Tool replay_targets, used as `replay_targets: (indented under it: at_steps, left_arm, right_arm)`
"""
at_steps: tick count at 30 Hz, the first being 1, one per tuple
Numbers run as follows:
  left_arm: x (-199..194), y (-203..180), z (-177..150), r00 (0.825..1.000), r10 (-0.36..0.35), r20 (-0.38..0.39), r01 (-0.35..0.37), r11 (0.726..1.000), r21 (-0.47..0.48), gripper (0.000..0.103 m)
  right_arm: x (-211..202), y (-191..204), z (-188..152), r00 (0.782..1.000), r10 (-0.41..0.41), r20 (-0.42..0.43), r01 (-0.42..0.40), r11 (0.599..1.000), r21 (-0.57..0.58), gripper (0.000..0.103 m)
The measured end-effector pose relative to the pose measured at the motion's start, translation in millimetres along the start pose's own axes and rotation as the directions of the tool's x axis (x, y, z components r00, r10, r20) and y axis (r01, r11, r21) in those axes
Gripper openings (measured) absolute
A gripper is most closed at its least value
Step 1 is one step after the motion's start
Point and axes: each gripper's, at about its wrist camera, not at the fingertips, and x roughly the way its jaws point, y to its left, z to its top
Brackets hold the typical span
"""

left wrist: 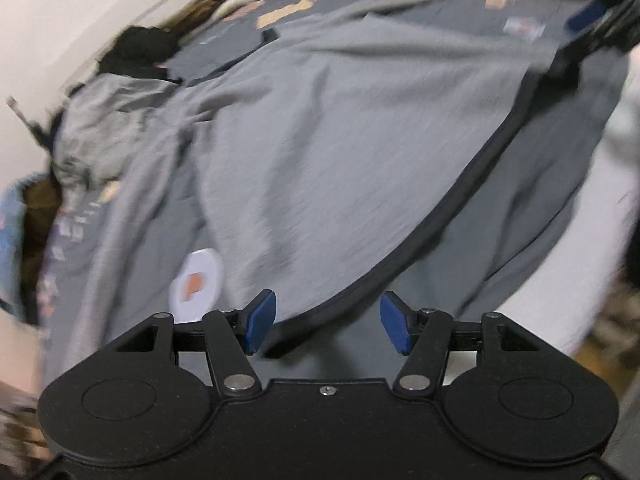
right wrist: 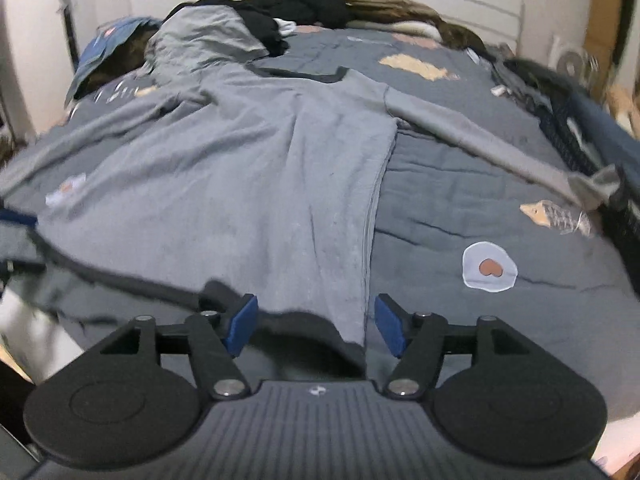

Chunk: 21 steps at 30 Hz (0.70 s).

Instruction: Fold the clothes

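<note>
Both tongs, left (left wrist: 328, 322) and right (right wrist: 316, 326), were held wide open, nothing gripped, the shirt (right wrist: 248, 168) hem lying between their pads. Only one layer could be pinched there, and the spread shirt dragged askew.

shirt (right wrist: 256, 168): matt grey knit cloth
quilt (right wrist: 460, 200): matt stitched cloth
pads (right wrist: 390, 328): blue, matt
left gripper (left wrist: 328, 326): matt black plastic

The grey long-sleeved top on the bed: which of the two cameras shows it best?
The right wrist view. There the grey top lies spread across the bedspread, with its dark neckline, one long sleeve and dark hem all visible and fairly sharp. The left wrist view shows only part of its body and dark-edged hem, blurred.
</note>
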Motion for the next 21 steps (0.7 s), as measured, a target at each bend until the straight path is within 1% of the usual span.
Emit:
replay_targets:
  at_steps: [2, 5, 6, 8, 9, 11, 13, 14, 17, 21]
  left_arm:
    - [4.2, -0.2, -4.8, 0.999, 0.053, -0.002, -0.053, 0.998, 0.025, 0.058]
    - [10.6, -0.4, -11.9, 0.991, 0.131, -0.002, -0.131, 0.989, 0.063, 0.058]
    - [11.8, 1.3, -13.7, 0.989, 0.149, 0.002, -0.149, 0.987, 0.059, 0.055]
    - [8.6, 15.8, -13.5, 0.990, 0.135, 0.028, -0.134, 0.990, -0.052, 0.041]
    - [6.9, 24.0, -13.4, 0.991, 0.131, 0.039, -0.126, 0.986, -0.111, 0.029]
    - [2.7, 40.4, -12.8, 0.989, 0.131, 0.066, -0.113, 0.966, -0.231, 0.027]
    - [-0.9, 53.8, -13.4, 0.987, 0.127, 0.094, -0.089, 0.939, -0.333, 0.027]
    - [-1.6, 59.2, -13.3, 0.988, 0.116, 0.101, -0.072, 0.927, -0.367, 0.027]
    - [2.1, 55.7, -10.1, 0.989, 0.123, 0.083, -0.088, 0.938, -0.336, 0.028]
    - [12.6, 47.9, -10.9, 0.994, 0.105, 0.042, -0.086, 0.943, -0.321, 0.028]
  right_arm:
    - [5.7, 1.3, -4.5, 1.000, -0.017, -0.013, 0.017, 1.000, -0.019, 0.065]
    - [13.8, 2.9, -10.3, 0.999, -0.042, -0.025, 0.041, 0.998, -0.043, 0.066]
    - [15.7, 2.1, -9.4, 0.999, -0.047, -0.013, 0.046, 0.998, -0.036, 0.065]
    - [19.7, 0.3, -8.0, 0.998, -0.057, 0.009, 0.058, 0.998, -0.023, 0.065]
    - [22.3, -1.5, -8.5, 0.998, -0.066, 0.007, 0.066, 0.998, -0.016, 0.065]
    - [27.0, -5.1, -9.5, 0.997, -0.082, 0.004, 0.082, 0.997, -0.002, 0.065]
    - [27.4, -8.4, -10.3, 0.996, -0.090, 0.008, 0.090, 0.996, 0.018, 0.065]
    - [25.5, -9.6, -10.0, 0.996, -0.091, 0.022, 0.090, 0.996, 0.026, 0.065]
    - [20.8, -11.6, -10.3, 0.996, -0.073, 0.048, 0.071, 0.997, 0.039, 0.065]
    - [26.1, -6.9, -13.1, 0.997, -0.081, 0.007, 0.081, 0.997, 0.002, 0.065]
